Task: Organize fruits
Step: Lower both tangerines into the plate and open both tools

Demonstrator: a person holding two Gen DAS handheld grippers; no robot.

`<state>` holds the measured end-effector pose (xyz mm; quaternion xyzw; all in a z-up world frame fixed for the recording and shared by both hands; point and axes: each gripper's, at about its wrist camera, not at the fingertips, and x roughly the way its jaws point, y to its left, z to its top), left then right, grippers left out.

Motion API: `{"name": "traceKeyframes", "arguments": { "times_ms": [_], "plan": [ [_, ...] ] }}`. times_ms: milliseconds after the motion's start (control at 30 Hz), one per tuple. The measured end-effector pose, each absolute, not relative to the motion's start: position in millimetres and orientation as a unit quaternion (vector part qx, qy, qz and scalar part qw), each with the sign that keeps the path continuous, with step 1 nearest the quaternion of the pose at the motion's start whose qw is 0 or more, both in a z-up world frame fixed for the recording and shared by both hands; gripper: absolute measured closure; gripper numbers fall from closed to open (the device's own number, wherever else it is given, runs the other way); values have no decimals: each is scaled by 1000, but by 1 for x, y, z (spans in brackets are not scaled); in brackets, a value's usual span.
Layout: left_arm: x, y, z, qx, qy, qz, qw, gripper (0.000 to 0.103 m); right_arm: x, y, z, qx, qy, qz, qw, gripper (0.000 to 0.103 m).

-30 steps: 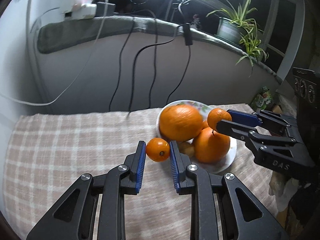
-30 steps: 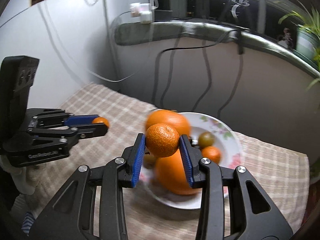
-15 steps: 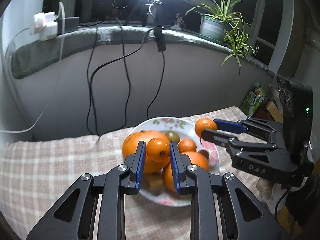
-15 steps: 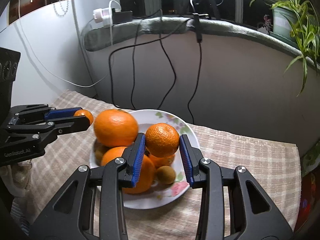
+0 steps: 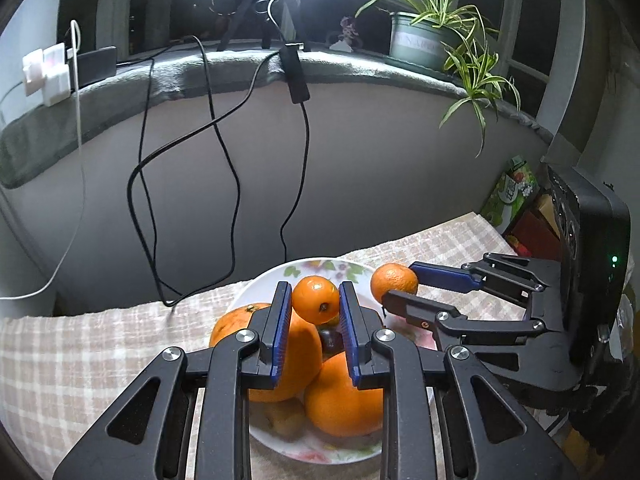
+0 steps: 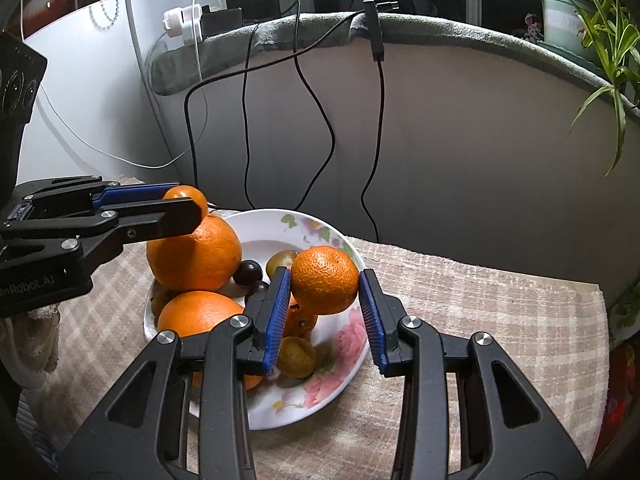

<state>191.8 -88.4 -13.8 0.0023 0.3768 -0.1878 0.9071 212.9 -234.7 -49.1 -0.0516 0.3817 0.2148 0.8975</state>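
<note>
Right now I am holding a fruit in each gripper above the plate. Nearest me, my left gripper [image 5: 316, 306] is clamping a small smooth orange kumquat-like fruit [image 5: 315, 299] between its blue pads, hovering directly over the two large round oranges [image 5: 340, 396] that are filling the near side of the white floral ceramic plate [image 5: 320, 450]. My right gripper [image 6: 325, 280] is gripping a dimpled orange mandarin [image 6: 325, 280], which is hanging over the plate's right half, above a small yellow-green fruit [image 6: 296, 357] and a patch of bare pink-flowered glaze [image 6: 340, 344]. The relation I am judging by is this: the open room lies straight below the right gripper, while the left one is sitting over a stacked pile where a round fruit would likely roll. Farther off, the checked beige cloth on the tabletop [image 6: 480, 304] is stretching to the grey wall with dangling black cables [image 5: 224, 168] and a potted spider plant [image 5: 436, 40] on the ledge.
</note>
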Motion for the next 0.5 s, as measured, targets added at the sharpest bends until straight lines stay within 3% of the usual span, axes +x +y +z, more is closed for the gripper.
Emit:
{"name": "traceKeyframes", "arguments": {
  "times_ms": [500],
  "plan": [
    [198, -98, -14, 10, 381, -186, 906, 80, 214, -236, -49, -52, 379, 221, 897, 66]
  ]
}}
